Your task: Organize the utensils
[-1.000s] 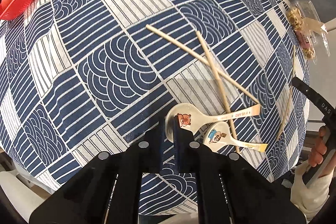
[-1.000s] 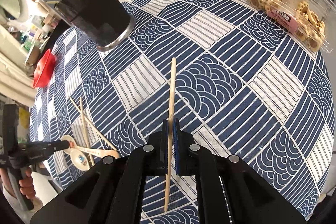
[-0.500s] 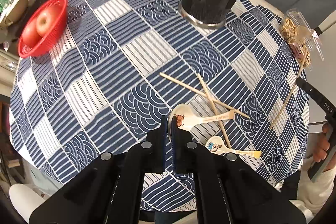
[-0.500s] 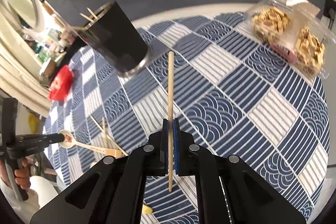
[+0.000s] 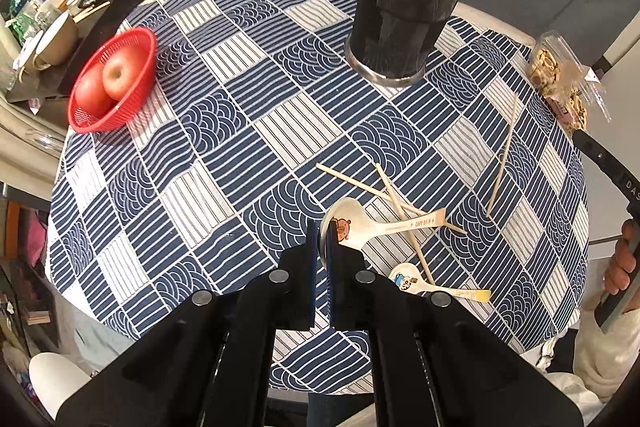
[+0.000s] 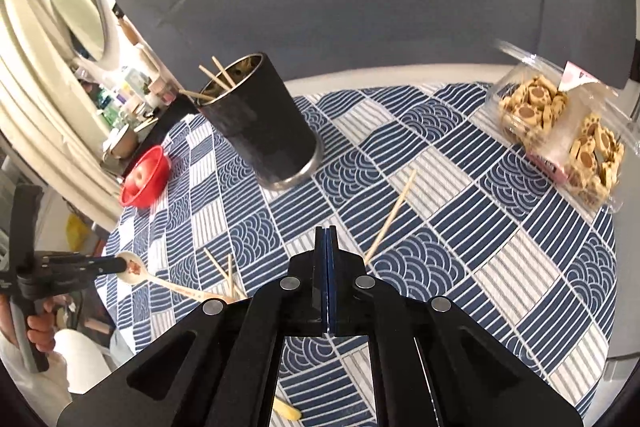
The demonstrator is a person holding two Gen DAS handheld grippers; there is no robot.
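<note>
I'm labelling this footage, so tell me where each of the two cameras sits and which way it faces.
Left wrist: on the left gripper, looking steeply down at the table; its fingers clamp the bear spoon; the right gripper and right hand show at right.
Right wrist: on the right gripper, slanting across the table toward the black holder; its shut fingers and, at left, the left hand show.
Shared: holder, spoon, red basket, loose chopstick.

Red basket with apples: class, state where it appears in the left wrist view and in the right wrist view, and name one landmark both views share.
Left wrist view: the red basket sits in the upper left.
Right wrist view: the red basket appears small, at mid-left.
Shared landmark: the black utensil holder, to the basket's right in both views.
</note>
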